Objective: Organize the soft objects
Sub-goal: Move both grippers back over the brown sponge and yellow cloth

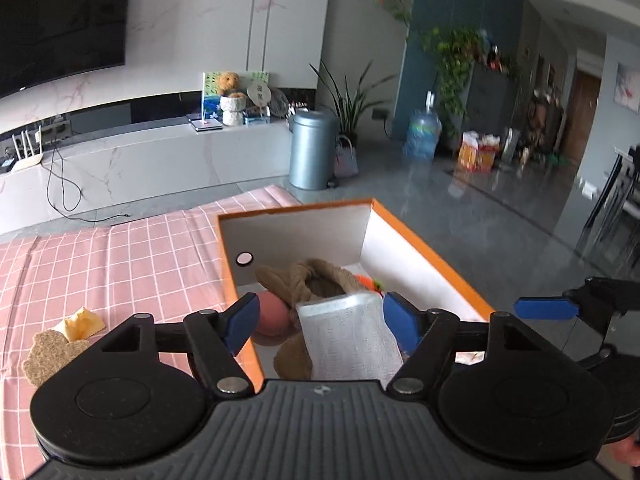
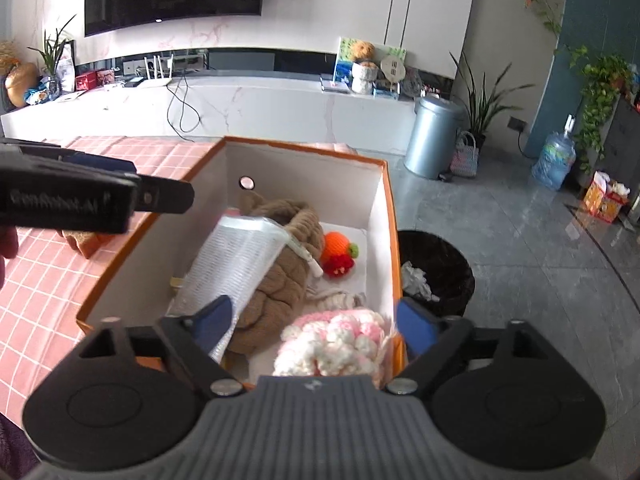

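An orange box (image 1: 432,250) (image 2: 304,184) with white inner walls stands on a pink checked tablecloth (image 1: 120,264). In it lies a brown knitted hat (image 1: 316,280) (image 2: 280,284) with a white mesh pouch (image 1: 344,336) (image 2: 236,256) draped over it. Beside them are an orange and red crocheted toy (image 2: 338,252), a pink ball (image 1: 272,314) and a fluffy pink-and-white knit (image 2: 336,344). My left gripper (image 1: 320,320) hovers open over the pouch, its pads clear of it. Above the fluffy knit at the box's near end my right gripper (image 2: 316,322) also stands open, holding nothing.
Yellow and brown soft pieces (image 1: 68,340) lie on the cloth left of the box. On the floor to the right of the box sits a black waste bin (image 2: 440,264). A silver bin (image 1: 312,148) and a white TV cabinet (image 2: 240,108) stand further back.
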`<state>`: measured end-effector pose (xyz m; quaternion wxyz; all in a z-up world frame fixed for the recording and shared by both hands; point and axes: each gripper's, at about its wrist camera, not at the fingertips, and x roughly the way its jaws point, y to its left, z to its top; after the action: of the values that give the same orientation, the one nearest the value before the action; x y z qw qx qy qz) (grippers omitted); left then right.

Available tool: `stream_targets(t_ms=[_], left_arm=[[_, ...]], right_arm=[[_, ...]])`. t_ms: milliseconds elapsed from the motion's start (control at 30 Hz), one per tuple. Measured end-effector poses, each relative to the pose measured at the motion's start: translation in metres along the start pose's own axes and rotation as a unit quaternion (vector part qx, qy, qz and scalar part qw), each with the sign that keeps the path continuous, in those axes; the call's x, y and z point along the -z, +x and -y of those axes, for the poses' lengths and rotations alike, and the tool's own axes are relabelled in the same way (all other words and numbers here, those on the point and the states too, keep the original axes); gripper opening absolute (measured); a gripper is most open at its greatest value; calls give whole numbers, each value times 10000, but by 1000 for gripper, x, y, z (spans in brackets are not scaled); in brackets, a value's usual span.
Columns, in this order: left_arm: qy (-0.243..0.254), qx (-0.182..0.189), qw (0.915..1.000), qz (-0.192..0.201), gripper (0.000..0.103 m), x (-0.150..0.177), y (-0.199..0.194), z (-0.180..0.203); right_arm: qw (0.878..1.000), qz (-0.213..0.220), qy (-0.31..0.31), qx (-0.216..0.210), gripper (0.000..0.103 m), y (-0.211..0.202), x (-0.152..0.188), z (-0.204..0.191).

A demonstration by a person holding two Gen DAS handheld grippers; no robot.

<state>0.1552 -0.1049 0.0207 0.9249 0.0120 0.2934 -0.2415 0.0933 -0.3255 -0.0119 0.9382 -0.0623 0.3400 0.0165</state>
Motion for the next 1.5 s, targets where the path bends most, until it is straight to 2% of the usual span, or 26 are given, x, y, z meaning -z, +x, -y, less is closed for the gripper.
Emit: stream_targets(t_ms=[133, 333, 500, 633, 700, 800, 933, 1100, 1233, 1300, 1433, 1500], left_arm=[[-156, -108, 9996, 224, 84, 2, -11, -9], [-339, -283, 9977, 514, 84, 13, -34, -22], [-524, -464, 9943, 798, 83, 25, -53, -38], [-682, -756, 9896, 1014, 81, 38, -68, -53], [-837, -899, 9865, 1087, 81, 45, -75, -62], [-1098, -1008, 9826, 1112, 80, 55, -82, -80], [-1376, -1239, 9791, 847, 73, 68, -88, -112], [-1752, -1412, 9721, 659, 70, 87, -98, -145], [-1843, -1520, 9691, 615, 56, 103, -103, -164], [-1861, -1593, 9678, 580, 55, 108, -102, -170], [-1979, -1358, 9695, 500, 36, 118, -97, -184], [-1939, -1301, 9714, 442, 33, 119, -92, -189]], right_arm=[[9995, 265, -64, 135, 97, -10, -3, -6], [9979, 599, 114, 201, 98, -22, -8, -15], [9944, 1013, 312, -40, 98, -32, -8, -38], [9897, 1423, 111, -147, 98, -36, -3, -72], [9887, 1474, 4, -288, 98, -35, -3, -89], [9881, 1460, -60, -489, 98, -32, -4, -112], [9850, 1602, -146, -624, 98, -29, -1, -143], [9845, 1474, -280, -912, 98, -15, -1, -179], [9843, 1291, -343, -1153, 98, 1, -1, -204], [9845, 1141, -427, -1264, 92, 9, -2, -211], [9871, 788, -468, -1314, 84, 30, -5, -223], [9883, 633, -461, -1307, 74, 42, -6, -227]])
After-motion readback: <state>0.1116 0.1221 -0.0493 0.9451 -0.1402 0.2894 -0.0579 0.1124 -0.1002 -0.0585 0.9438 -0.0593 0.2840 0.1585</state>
